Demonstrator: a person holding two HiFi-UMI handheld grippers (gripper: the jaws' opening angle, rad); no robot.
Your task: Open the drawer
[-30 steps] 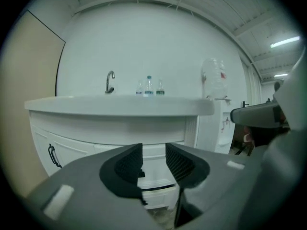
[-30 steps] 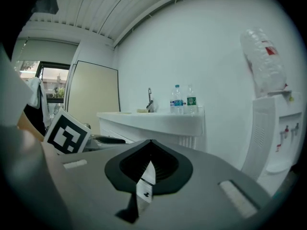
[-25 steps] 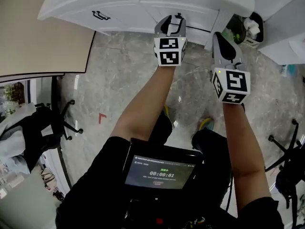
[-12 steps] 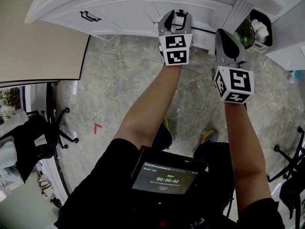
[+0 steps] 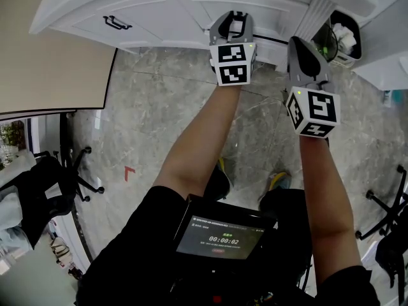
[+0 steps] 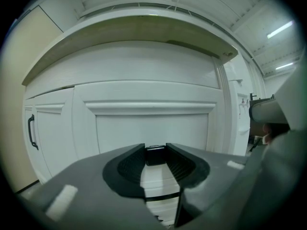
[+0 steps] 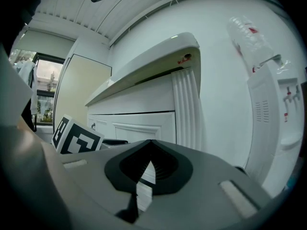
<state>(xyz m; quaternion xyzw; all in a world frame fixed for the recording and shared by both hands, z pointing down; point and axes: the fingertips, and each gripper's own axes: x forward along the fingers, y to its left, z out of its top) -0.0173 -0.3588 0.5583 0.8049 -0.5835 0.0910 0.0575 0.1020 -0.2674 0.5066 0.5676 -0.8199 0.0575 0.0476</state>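
The white cabinet (image 5: pixel 159 5) stands ahead of me, and its panelled drawer front (image 6: pixel 153 123) fills the left gripper view. A small dark handle (image 6: pixel 155 155) on that front sits between the pads of my left gripper (image 6: pixel 156 148), touching both, so the gripper is shut on it. In the head view the left gripper (image 5: pixel 234 19) is pressed up to the cabinet front. My right gripper (image 5: pixel 303 48) hovers just to the right, off the cabinet; in its own view the right gripper (image 7: pixel 150 145) has its jaws met at the tips with nothing held.
A second black handle (image 5: pixel 116 23) is on the cabinet door further left. A bin with rubbish (image 5: pixel 341 37) stands at the cabinet's right end, beside a white water dispenser (image 7: pixel 283 109). A cream panel (image 5: pixel 51 69) and an office chair (image 5: pixel 70 171) are at left.
My left gripper has gone forward onto the drawer front and its handle. The right gripper has stayed beside it; the head view has shifted slightly.
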